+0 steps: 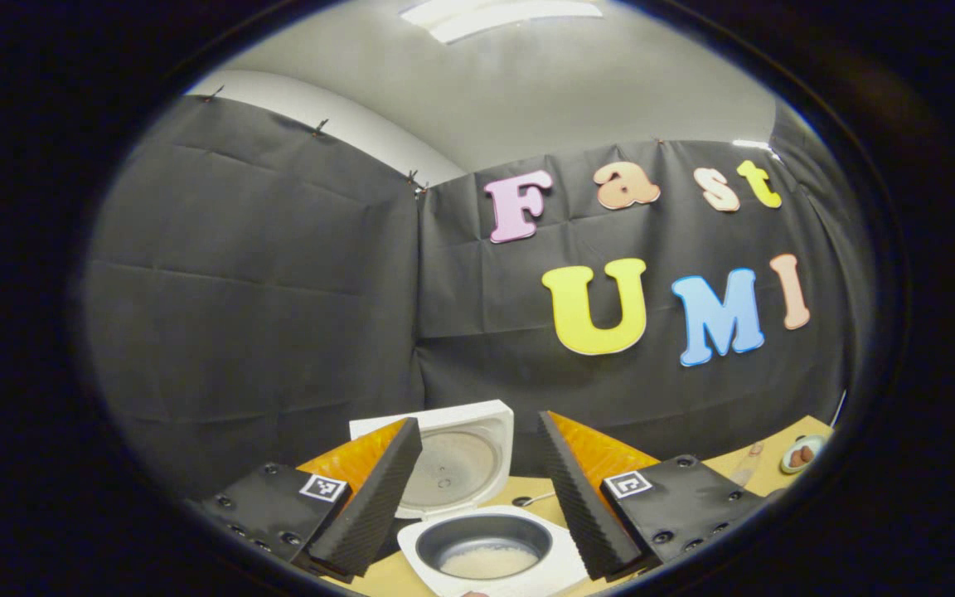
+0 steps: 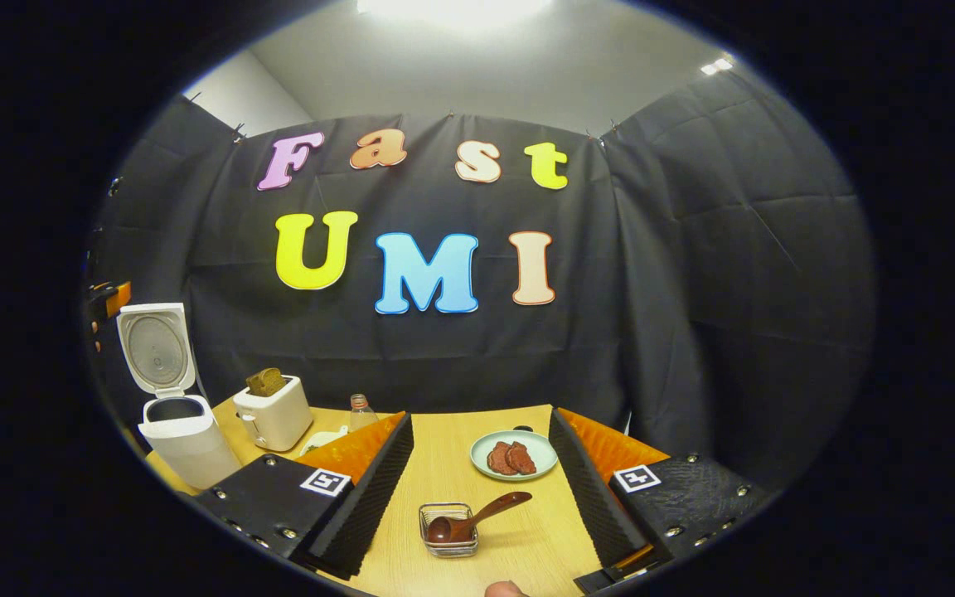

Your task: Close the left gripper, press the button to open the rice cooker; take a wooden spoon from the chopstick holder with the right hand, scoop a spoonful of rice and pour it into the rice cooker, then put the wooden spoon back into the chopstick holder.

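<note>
The rice cooker (image 1: 486,539) stands open between the spread fingers of the left gripper (image 1: 477,497), rice lying in its pot. Ahead of the right gripper (image 2: 477,497), whose fingers are also apart and empty, the wooden spoon (image 2: 477,516) rests in the wire chopstick holder (image 2: 448,531). The task looks finished; both need only pull clear.

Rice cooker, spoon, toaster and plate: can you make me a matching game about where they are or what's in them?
Things:
1. rice cooker
2. wooden spoon
3. toaster
4. plate

States:
A. bread sticking out of the top
B. lid up
C. lying in the wire basket
D. holding reddish slices

Pairs: 1-B, 2-C, 3-A, 4-D
</note>
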The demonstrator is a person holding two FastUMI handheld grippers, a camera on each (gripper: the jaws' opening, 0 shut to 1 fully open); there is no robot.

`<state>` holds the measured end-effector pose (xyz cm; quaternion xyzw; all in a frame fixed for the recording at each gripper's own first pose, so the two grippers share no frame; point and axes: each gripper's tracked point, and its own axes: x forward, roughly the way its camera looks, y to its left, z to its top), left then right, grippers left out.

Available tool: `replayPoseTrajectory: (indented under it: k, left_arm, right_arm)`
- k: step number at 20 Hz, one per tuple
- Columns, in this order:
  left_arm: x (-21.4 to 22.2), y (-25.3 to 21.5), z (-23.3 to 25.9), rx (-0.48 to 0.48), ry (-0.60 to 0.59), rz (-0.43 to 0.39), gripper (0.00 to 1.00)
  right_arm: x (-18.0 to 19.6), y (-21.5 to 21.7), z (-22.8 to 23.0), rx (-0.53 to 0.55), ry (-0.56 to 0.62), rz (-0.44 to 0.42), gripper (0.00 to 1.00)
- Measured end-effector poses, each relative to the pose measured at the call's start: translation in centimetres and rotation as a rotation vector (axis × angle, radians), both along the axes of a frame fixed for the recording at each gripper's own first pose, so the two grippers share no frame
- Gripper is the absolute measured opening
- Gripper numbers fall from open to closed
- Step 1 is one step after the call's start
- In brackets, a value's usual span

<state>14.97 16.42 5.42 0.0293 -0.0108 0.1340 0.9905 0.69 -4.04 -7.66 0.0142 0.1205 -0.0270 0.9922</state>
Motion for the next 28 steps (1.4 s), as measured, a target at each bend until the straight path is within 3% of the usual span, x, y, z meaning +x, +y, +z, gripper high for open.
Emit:
replayPoseTrajectory:
  k: [10,14,17,19,22,28]
  left_arm:
    - [11.1,7.2,-1.0,-0.063,0.049,0.064,0.97]
    - [15.4,10.1,-2.3,-0.028,0.095,0.106,0.97]
    - [18.1,11.3,-4.4,-0.065,0.141,0.106,0.97]
    - [19.2,12.4,-6.1,-0.064,0.185,0.141,0.99]
    - [20.2,12.7,-7.7,-0.108,0.236,0.138,0.96]
    - [19.9,12.1,-8.1,-0.14,0.264,0.139,0.98]
  right_arm:
    - [-1.8,4.1,0.8,-0.077,0.006,-0.011,0.99]
    - [-1.9,4.0,0.5,-0.097,0.016,-0.029,0.97]
    - [-1.8,4.0,0.9,-0.098,0.014,-0.042,0.97]
    - [-2.1,3.8,0.9,-0.104,0.013,-0.045,0.97]
    - [-2.3,3.6,0.7,-0.124,0.025,-0.041,0.97]
    - [-2.1,3.5,1.0,-0.133,0.011,-0.003,0.97]
